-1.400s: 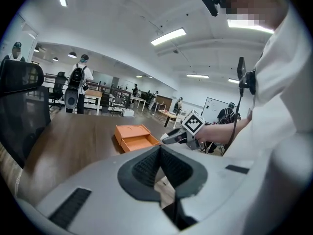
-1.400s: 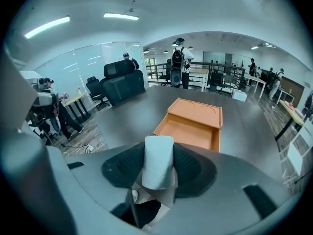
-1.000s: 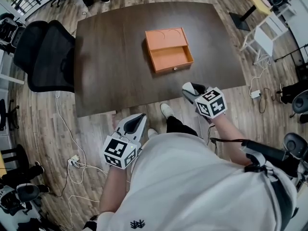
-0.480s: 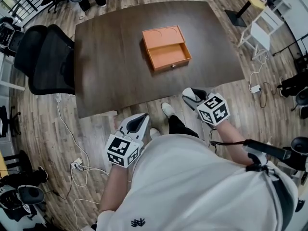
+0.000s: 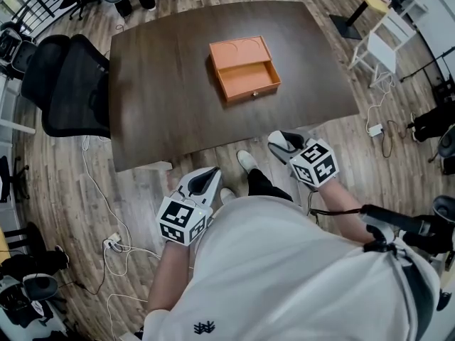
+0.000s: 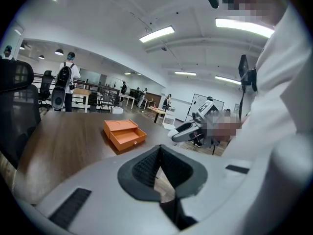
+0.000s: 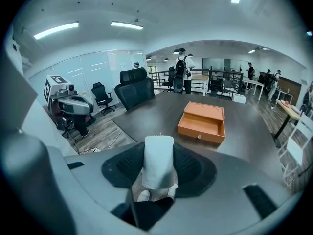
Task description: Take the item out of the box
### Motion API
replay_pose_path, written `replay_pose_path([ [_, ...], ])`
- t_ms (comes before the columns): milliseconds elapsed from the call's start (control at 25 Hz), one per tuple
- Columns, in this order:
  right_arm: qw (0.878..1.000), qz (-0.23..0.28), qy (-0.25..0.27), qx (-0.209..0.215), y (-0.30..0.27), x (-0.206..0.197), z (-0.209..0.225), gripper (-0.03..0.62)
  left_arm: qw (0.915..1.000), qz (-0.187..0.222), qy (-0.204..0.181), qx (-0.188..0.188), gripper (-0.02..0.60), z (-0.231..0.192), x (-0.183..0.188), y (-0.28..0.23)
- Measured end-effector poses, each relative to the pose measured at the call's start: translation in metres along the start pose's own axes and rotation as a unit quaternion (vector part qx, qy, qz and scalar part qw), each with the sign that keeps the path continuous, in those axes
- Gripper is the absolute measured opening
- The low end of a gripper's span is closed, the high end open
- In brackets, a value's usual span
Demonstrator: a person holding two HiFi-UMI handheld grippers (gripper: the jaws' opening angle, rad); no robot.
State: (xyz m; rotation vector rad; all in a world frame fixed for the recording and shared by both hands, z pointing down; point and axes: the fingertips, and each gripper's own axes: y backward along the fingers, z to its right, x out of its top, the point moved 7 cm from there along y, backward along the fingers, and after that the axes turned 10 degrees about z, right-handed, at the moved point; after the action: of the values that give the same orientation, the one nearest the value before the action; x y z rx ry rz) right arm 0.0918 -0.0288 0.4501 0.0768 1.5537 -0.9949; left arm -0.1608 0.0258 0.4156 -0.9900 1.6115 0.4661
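Note:
The orange box (image 5: 244, 68) lies in the middle of the dark table (image 5: 156, 84), its drawer pulled out toward me and showing only its orange floor (image 7: 202, 121). My right gripper (image 5: 281, 139) hangs off the table's near edge, over the floor. In the right gripper view it (image 7: 159, 155) is shut on a small white rolled item (image 7: 159, 168) that stands upright between the pads. My left gripper (image 5: 206, 176) is lower left by my body, well short of the table. Its pads (image 6: 146, 165) meet at the tip with nothing in them.
A black office chair (image 5: 67, 84) stands against the table's left side. White cables (image 5: 106, 240) trail over the wood floor at the lower left. A white side table (image 5: 387, 48) is at the right. My shoes (image 5: 247, 163) are just below the table's near edge.
The view has shifted slightly and the right gripper sits a little nearer my body. The box and the left gripper have hardly moved.

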Motion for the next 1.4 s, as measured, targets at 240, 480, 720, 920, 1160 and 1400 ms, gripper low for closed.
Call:
replay_pose_path([
  [240,1.000,0.000,0.007,0.007,-0.001,0.001,-0.009,0.175,1.0000,0.003,0.002,0.003,0.010,0.003,-0.002,0.007],
  [480,1.000,-0.002,0.011,0.012,-0.007,0.008,-0.012,0.175,1.0000,0.003,0.006,0.005,0.011,-0.003,-0.001,0.011],
  [720,1.000,-0.003,0.012,0.015,-0.007,0.004,-0.014,0.175,0.9999,0.003,0.008,0.007,0.011,-0.002,-0.005,0.012],
  [920,1.000,-0.003,0.011,0.016,-0.008,0.002,-0.014,0.175,0.9999,0.002,0.009,0.007,0.010,-0.001,-0.007,0.010],
  [1160,1.000,-0.004,0.006,0.015,-0.008,0.000,-0.013,0.174,0.9999,-0.001,0.011,0.005,0.010,0.000,-0.007,0.009],
  [1400,1.000,-0.004,0.004,0.015,-0.004,-0.003,-0.007,0.175,0.9999,-0.002,0.010,0.005,0.011,0.005,-0.007,0.002],
])
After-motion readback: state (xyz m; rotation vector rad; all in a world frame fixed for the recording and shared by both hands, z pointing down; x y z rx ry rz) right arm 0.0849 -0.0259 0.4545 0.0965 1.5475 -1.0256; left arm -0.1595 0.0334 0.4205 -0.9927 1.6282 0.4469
